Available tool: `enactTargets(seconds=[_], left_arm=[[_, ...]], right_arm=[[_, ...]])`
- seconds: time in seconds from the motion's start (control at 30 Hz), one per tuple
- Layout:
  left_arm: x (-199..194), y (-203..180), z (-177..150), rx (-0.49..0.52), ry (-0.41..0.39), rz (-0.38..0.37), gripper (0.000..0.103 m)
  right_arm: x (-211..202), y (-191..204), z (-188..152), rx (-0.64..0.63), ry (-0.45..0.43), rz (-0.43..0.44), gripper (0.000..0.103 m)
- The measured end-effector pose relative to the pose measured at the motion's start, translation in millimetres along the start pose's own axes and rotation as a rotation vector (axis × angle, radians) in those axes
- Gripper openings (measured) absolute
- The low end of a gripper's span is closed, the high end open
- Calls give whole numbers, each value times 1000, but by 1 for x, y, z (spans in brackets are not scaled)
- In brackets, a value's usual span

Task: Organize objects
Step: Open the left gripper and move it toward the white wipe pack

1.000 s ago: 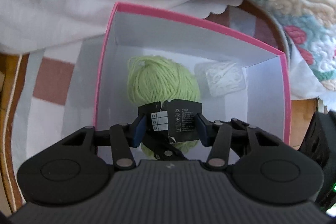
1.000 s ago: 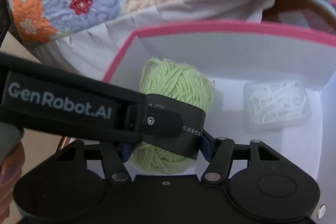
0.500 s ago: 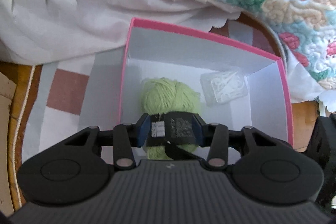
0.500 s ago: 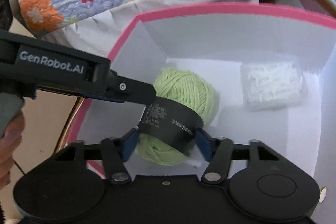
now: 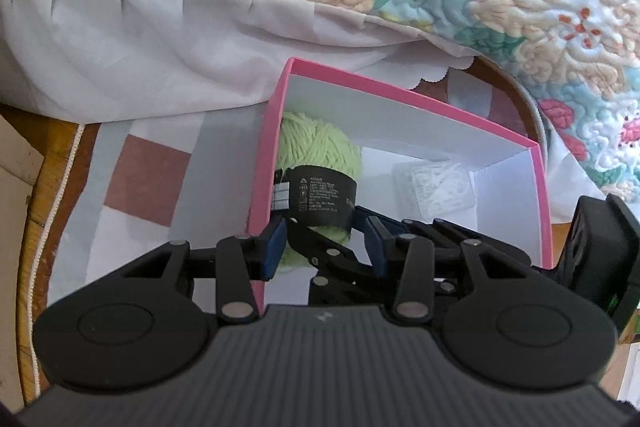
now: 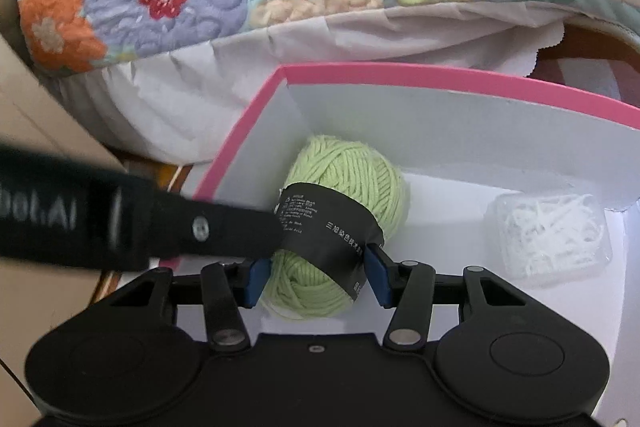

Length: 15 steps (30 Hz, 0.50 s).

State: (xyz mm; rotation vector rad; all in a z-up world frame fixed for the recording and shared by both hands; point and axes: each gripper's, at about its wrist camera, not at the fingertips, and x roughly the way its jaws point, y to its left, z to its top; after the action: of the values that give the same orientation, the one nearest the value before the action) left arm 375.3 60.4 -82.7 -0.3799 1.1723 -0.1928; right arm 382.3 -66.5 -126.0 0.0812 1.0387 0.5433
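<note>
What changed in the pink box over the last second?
The right tongs have just been closing onto the green yarn ball, which shifted toward the box's left wall. The left tongs narrowed and drew back, nothing clearly between them. The clear packet stayed put.

Green yarn ball [image 5: 318, 147] and clear packet [image 5: 434, 187] lie inside pink box [image 5: 266, 147].

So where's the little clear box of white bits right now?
The clear box lies inside the pink box, right side in both views, apart from the green yarn ball.
</note>
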Motion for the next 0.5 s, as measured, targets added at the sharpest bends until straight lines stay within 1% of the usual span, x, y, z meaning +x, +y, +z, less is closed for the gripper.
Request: enactTargets(seconds=[0.1,0.23,0.37,0.43,0.5], left_arm=[[-3,-2,-4,7,-11,11,42],[-16,-8,-19,45,-17,24,47],[-35,-13,-36,66,1,13,54],[-48,-18,-43,87,4,13,56],[-64,-25,-49,114,2,30,58]], right_arm=[[-1,-5,-6,52,-3,24,62],[-25,-7,-23,90,-10,44,63],[-62,0,-37,54,3,54,64],[-84,7,-42,9,2,33,64],[-106,13,-44,-23,1,16,64]])
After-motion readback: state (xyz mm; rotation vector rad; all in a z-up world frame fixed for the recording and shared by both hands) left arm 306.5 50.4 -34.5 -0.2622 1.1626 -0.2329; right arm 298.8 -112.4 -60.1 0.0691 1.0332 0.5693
